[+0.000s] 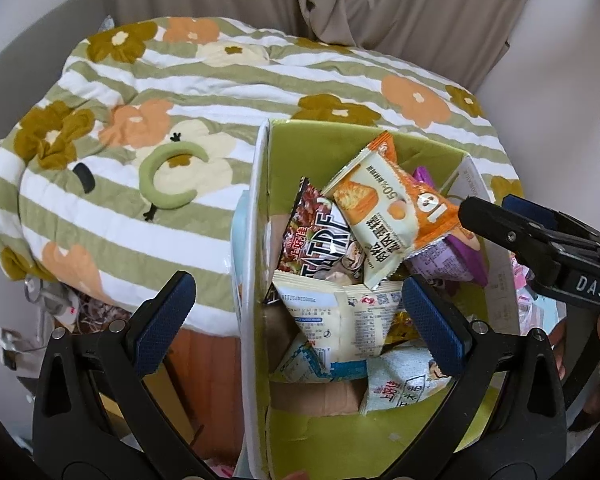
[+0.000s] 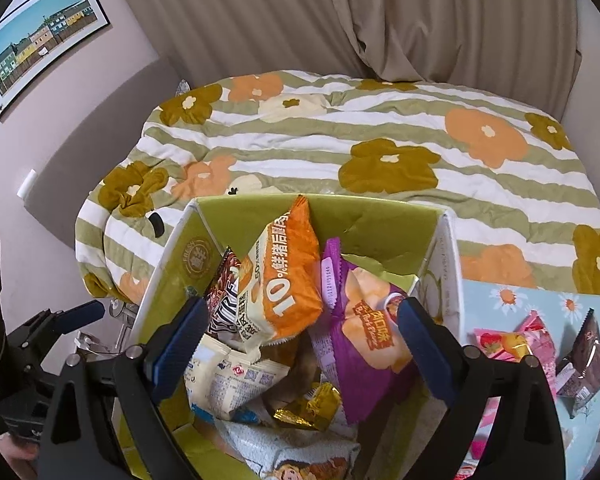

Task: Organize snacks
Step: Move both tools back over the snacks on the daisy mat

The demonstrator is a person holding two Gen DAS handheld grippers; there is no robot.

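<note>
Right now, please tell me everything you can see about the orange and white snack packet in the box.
The orange and white snack packet is a sealed plastic pouch with crimped, serrated ends, white printing and a picture of pastry. It stands tilted on top of the pile inside the green-lined box, one end near the back wall. It leans on a dark packet and a purple packet. No gripper touches it.
</note>
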